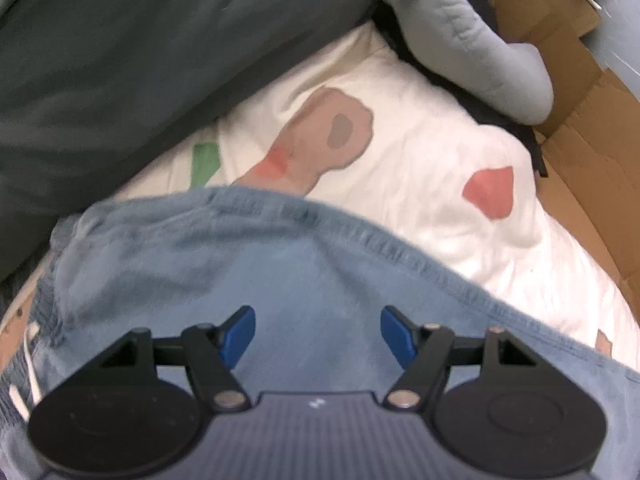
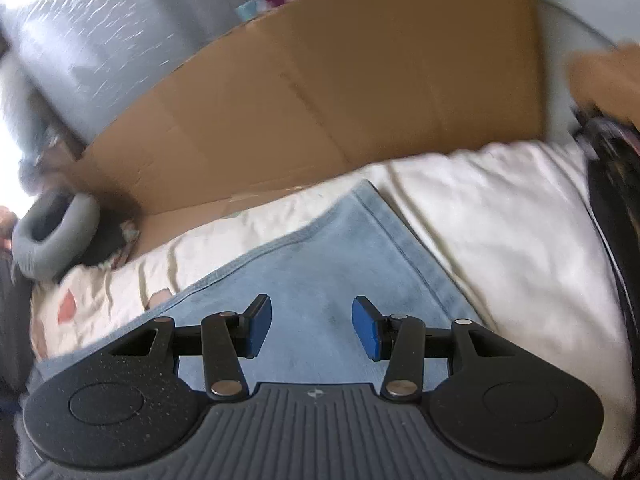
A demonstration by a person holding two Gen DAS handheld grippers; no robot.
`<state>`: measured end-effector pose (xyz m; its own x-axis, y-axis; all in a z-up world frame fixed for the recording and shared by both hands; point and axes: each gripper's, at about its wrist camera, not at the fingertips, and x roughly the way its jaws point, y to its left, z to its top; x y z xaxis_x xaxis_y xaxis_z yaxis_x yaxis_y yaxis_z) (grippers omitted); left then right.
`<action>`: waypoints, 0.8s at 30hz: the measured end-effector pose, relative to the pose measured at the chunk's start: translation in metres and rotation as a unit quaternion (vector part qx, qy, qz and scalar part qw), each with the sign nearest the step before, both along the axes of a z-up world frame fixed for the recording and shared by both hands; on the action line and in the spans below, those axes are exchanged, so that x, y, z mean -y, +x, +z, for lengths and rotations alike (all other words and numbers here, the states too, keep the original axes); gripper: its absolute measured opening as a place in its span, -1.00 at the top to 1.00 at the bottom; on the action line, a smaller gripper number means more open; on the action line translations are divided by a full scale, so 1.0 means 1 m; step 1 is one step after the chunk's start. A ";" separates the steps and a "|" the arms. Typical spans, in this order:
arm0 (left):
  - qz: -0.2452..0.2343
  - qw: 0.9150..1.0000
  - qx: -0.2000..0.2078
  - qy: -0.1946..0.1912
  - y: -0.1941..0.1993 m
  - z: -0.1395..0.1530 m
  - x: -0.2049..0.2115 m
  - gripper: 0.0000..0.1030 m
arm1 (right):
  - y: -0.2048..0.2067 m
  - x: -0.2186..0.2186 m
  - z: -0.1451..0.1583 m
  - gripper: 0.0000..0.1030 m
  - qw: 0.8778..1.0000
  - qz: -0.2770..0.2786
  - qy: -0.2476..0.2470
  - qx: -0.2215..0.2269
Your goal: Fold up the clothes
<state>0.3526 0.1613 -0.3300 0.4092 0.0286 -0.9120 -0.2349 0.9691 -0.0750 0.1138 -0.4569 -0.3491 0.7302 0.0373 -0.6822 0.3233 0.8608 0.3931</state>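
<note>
Left wrist view: left gripper (image 1: 318, 334) points down over a blue denim garment (image 1: 240, 264), which fills the lower half of the picture. Jaws stand wide apart, blue pads clear of each other, nothing pinched between them; cloth lies below. The garment's stitched hem runs from 9 o'clock to 4 o'clock. A white drawstring (image 1: 30, 364) shows at 8 o'clock on its edge. Beyond the hem, toward 1 o'clock, a white sheet (image 1: 420, 160) with pink and brown printed patches. Dark grey-green fabric (image 1: 140, 48) covers 10 to 12 o'clock. A pale grey neck pillow (image 1: 480, 40) lies at 1 o'clock, brown cardboard (image 1: 576, 92) at 2 o'clock.

Right wrist view: right gripper (image 2: 312, 328) hovers over the same blue garment, near one corner that points to 12 o'clock. Jaws parted, nothing between the pads. White sheet surrounds the corner from 9 to 3 o'clock. A cardboard panel stands behind at 12 o'clock. Grey neck pillow at 9 o'clock. Picture is motion-blurred.
</note>
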 end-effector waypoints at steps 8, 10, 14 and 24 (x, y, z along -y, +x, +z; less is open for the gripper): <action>0.000 1.000 0.003 0.004 0.034 0.004 0.012 -0.40 | 0.023 -0.005 0.001 -0.01 0.998 0.040 -0.058 0.003; -0.009 1.000 0.003 0.013 0.040 0.006 0.014 -0.40 | 0.027 -0.005 0.000 -0.01 0.996 0.058 -0.067 0.004; -0.051 0.998 -0.008 0.024 0.051 0.012 0.014 -0.40 | 0.037 -0.006 -0.007 -0.03 0.994 0.088 -0.070 -0.003; -0.212 0.969 -0.012 0.123 0.068 0.021 0.012 -0.40 | 0.069 -0.020 -0.015 -0.05 0.987 0.141 -0.074 -0.008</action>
